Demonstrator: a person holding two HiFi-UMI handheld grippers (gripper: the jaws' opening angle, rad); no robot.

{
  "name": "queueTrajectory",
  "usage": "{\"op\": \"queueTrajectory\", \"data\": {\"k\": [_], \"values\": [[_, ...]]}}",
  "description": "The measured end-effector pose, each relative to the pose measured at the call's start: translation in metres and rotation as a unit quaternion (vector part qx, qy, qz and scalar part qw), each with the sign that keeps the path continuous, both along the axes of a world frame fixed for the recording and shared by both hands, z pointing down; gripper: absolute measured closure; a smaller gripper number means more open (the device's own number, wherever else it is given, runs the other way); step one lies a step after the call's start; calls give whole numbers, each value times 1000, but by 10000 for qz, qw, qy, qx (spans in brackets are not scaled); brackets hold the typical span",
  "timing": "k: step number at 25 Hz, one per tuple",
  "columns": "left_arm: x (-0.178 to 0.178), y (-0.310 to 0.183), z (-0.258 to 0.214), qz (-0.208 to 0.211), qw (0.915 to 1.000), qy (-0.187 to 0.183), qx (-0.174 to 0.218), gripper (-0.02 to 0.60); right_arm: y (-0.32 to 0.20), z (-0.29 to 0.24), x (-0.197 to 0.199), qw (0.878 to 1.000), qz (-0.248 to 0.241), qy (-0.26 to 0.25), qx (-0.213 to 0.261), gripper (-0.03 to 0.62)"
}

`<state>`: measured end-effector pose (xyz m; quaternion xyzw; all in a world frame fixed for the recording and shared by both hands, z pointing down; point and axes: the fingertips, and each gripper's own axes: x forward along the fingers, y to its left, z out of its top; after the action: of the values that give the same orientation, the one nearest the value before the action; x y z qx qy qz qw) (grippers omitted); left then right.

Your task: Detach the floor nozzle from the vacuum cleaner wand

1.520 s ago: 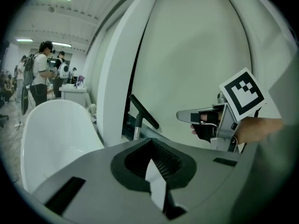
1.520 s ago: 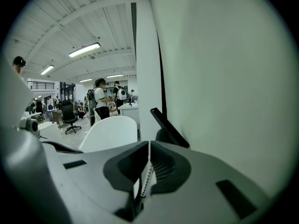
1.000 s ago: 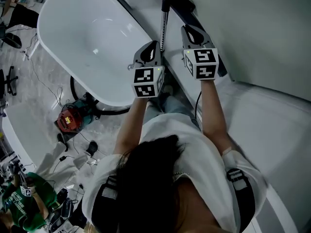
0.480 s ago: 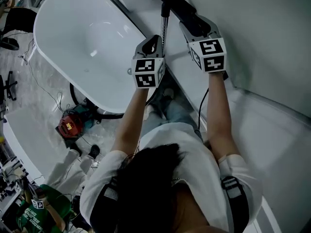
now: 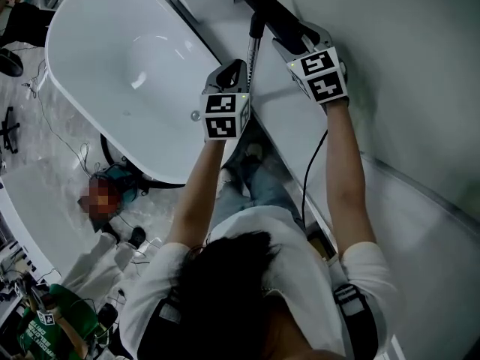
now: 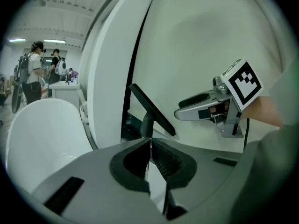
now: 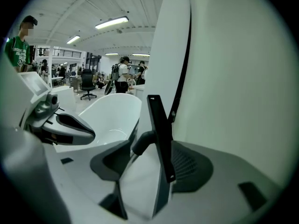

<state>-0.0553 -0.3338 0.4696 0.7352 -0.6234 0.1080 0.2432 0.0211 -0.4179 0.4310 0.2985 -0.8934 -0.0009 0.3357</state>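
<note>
The black floor nozzle (image 5: 271,12) lies against a white panel, joined by its dark neck (image 7: 142,143) to the metal wand (image 5: 253,47). My left gripper (image 5: 238,70) is shut on the wand just below the neck; in the left gripper view its jaws (image 6: 150,143) meet under the nozzle (image 6: 152,109). My right gripper (image 5: 298,40) sits at the nozzle's near end with its jaws opening. In the right gripper view (image 7: 152,160) the nozzle's edge (image 7: 159,134) and the wand (image 7: 135,185) pass between the spread jaws, and the pads do not press on them.
A white freestanding bathtub (image 5: 127,58) stands left of the wand. A white sloped panel (image 5: 405,66) fills the right side. A black cable (image 5: 311,167) hangs under my right arm. Cables and gear lie on the floor at lower left, with people (image 7: 122,76) standing far off.
Both grippers moved up the picture toward the nozzle. The right gripper rolled, its marker cube now tilted, and reached the nozzle's near end. The left stayed shut beside the wand.
</note>
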Motion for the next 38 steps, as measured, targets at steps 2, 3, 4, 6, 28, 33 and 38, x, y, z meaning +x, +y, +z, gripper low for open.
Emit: {"op": "queueTrajectory", "data": {"k": [2,3,4,6,28,33,38], "values": [[2,-3,5,-37,10000,11,-15,577,-7,7,2,9999,-55,78,-47,326],[3,-5,8,-47,10000,2,-23,577,-11,11,3,9999,-77,96,-66,324],[5,-7,12,-55,10000,-10,-31,577,-15,16,3,9998,-103,116,-83,323],[8,-11,20,-76,10000,-14,-48,577,-23,26,4,9996,-182,181,-103,319],[6,-33,52,16,9996,-65,-277,577,-70,76,-9,9874,-881,1293,-250,310],[4,-36,60,56,9994,-66,-327,577,-76,87,-13,9833,-1064,1443,-313,309],[0,-42,61,21,9995,-27,-302,577,-85,99,-21,9827,-1086,1441,-416,309]]}}
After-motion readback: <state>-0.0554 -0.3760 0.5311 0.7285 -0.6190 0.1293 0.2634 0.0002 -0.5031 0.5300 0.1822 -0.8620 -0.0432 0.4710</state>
